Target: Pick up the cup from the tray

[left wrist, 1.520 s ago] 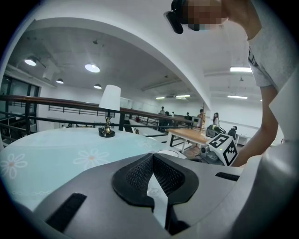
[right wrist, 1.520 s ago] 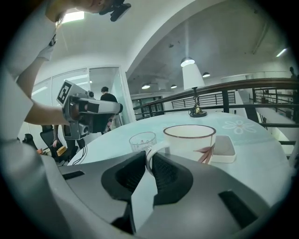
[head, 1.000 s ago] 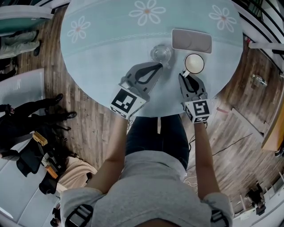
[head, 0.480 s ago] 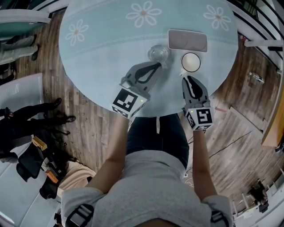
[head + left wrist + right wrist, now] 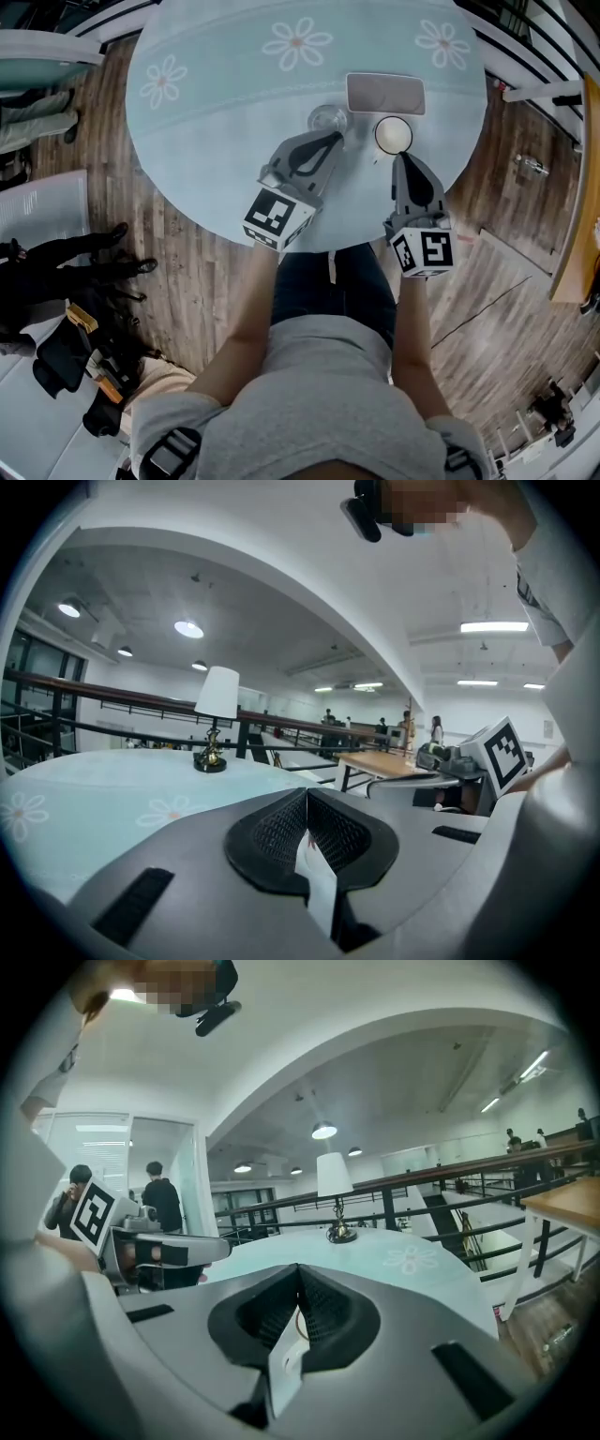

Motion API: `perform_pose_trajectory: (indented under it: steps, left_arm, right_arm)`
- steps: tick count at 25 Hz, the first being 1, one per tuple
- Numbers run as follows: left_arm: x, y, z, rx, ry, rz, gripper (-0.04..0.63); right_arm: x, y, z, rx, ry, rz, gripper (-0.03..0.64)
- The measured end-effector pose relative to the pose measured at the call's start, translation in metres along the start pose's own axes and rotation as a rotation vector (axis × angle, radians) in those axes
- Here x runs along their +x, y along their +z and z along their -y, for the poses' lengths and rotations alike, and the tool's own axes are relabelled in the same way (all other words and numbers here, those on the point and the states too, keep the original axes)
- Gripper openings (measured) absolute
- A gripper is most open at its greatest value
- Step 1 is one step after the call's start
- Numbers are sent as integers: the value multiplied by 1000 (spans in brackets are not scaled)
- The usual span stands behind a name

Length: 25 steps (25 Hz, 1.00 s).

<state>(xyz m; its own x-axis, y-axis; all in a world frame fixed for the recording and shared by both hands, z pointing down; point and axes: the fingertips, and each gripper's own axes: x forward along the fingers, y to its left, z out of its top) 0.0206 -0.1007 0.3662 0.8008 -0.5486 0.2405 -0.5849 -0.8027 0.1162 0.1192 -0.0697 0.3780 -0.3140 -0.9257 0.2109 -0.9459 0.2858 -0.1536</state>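
1. Bumping the white cup (image 5: 393, 135) is the big worry. It stands on the table (image 5: 216, 112), just beside the near edge of the tray (image 5: 384, 94), not on the tray. The right gripper (image 5: 397, 157) points at the cup from the side away from the tray. Its jaws are pressed together with nothing in them. If it pushed forward like that, it could knock the cup over or shove it into the tray.
2. Closed jaws cannot grab anything. They need to open wide enough first, or they will just slip off the cup's rim.
3. The left gripper (image 5: 335, 140) has its jaws closed and empty too. It sits right next to a clear glass (image 5: 328, 119) by the tray's near left corner. A little wobble there could tip the glass.
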Motion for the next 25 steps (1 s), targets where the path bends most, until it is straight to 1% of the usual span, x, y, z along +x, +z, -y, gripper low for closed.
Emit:
perform_pose_trajectory:
  steps: [6, 16, 25]
  left_arm:
    - [6, 18, 2, 26, 0, 47, 9]
    - [5, 36, 0, 58, 9, 74, 9]
    - [5, 39, 1, 69, 17, 78, 9]
  right_arm:
    - [12, 18, -4, -29, 0, 26, 8]
    - [28, 45, -16, -54, 6, 64, 8]
    - [32, 53, -20, -67, 5, 70, 8]
